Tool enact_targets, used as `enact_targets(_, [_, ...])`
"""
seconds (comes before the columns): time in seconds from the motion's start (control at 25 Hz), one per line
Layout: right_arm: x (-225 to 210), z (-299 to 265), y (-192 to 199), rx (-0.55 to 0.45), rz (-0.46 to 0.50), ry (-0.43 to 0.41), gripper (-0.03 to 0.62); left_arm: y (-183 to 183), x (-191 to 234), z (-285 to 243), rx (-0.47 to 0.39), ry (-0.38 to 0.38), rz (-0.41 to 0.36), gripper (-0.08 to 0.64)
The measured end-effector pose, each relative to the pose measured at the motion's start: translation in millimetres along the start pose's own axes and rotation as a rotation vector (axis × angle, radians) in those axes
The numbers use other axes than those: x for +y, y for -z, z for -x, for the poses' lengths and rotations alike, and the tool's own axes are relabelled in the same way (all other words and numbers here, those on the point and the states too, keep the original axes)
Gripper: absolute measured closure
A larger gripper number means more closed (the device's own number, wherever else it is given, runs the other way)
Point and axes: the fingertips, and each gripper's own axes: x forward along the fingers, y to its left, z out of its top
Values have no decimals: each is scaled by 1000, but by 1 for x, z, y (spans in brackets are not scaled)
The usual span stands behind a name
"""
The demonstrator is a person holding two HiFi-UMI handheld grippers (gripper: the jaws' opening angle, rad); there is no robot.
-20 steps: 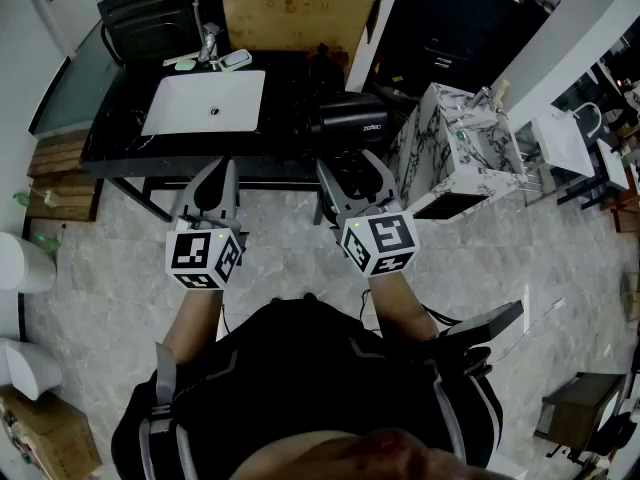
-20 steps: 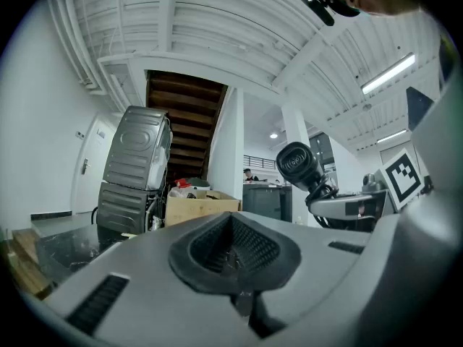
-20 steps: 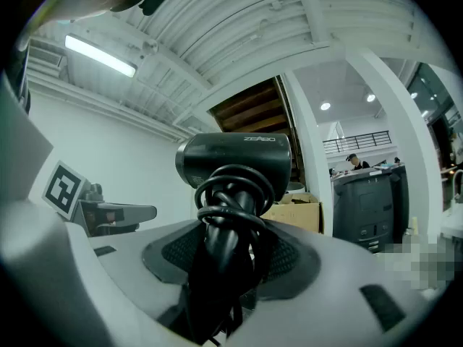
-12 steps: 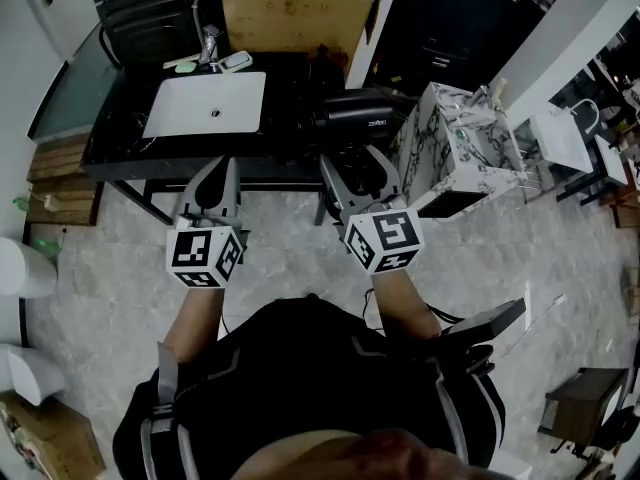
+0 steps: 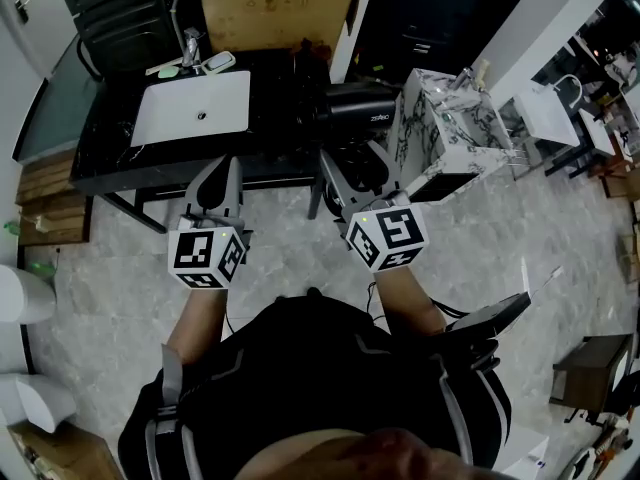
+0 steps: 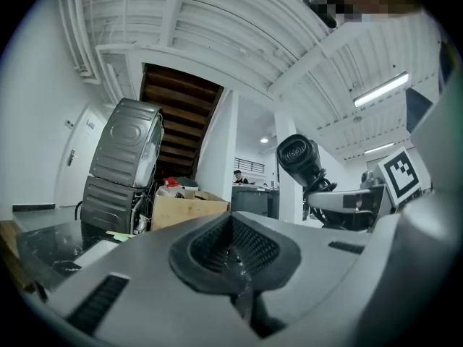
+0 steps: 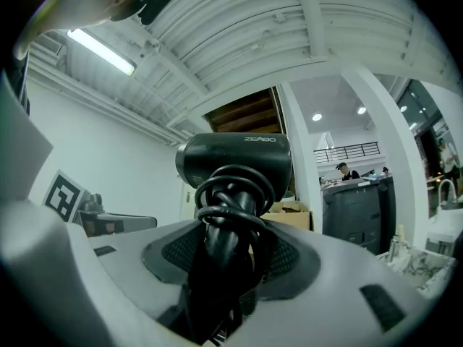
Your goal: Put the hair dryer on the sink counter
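Right tongs (image 5: pixel 352 168): your jaws stand wide, clamped on the cord-wrapped handle of the black barrel-shaped plastic hair dryer (image 5: pixel 352 103), at twelve o'clock by the black sink counter's (image 5: pixel 105 158) right end. Left tongs (image 5: pixel 221 168): jaws together, empty.

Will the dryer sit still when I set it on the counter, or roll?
Likely top-heavy: the dryer carries its fat barrel above the slim handle clamped in the right gripper, so it may tip onto its side. The round barrel could then roll a little. The cord coiled round the handle may spring loose.
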Motion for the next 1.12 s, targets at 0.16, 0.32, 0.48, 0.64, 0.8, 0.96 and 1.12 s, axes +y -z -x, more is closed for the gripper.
enact_targets(0.16, [-6,13,-4,-12,1,56,362,1,-10,-8,-12,65,2,558])
enact_targets(0.32, [-12,31,-4,-5,9,126,362,9,-23,-16,-5,138,28,560])
enact_targets(0.48, [-26,51,-2,4,20,202,362,17,-48,-22,5,231,28,559])
enact_targets(0.64, [-50,72,-2,6,16,289,362,22,-74,-33,15,313,20,558])
enact_targets(0.8, [-74,99,-5,5,-1,366,362,22,-106,-42,19,386,34,558])
enact_targets(0.96, [-98,121,-11,-17,-1,412,362,20,-140,-59,18,452,29,558])
enact_targets(1.12, [-130,153,-18,-50,1,453,362,14,-182,-76,0,490,-3,558])
